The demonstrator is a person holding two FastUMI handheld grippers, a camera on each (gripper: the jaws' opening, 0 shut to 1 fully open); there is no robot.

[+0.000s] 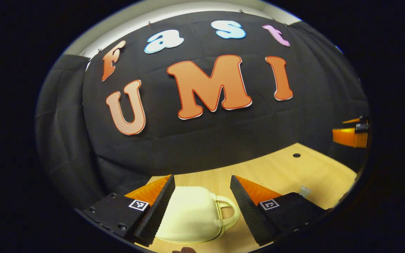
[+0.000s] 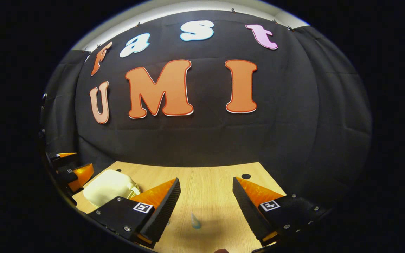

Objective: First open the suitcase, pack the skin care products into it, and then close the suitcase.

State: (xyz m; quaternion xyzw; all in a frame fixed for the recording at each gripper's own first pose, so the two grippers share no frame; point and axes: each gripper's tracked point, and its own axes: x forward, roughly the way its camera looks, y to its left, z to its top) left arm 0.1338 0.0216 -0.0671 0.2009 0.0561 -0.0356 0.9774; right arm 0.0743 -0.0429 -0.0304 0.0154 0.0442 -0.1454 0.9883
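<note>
Two grippers: both above a wooden table (image 2: 209, 182).
Left gripper (image 1: 202, 207): fingers spread, cream suitcase (image 1: 192, 216) closed between them, untouched.
Right gripper (image 2: 206, 211): fingers apart, small pale-blue item (image 2: 195, 221) at 6 o'clock, suitcase at 9 o'clock.

The suitcase (image 1: 192, 214) is sitting closed on the surface (image 1: 287, 168), between the spread left tongs (image 1: 202, 196). In the right gripper view, a small bottle (image 2: 195, 221) is lying between the right tongs (image 2: 206, 198), with the suitcase to its left.

cream suitcase (image 1: 192, 214), light wood table (image 1: 287, 168), orange/black ribbed fingers (image 1: 160, 205)
</note>
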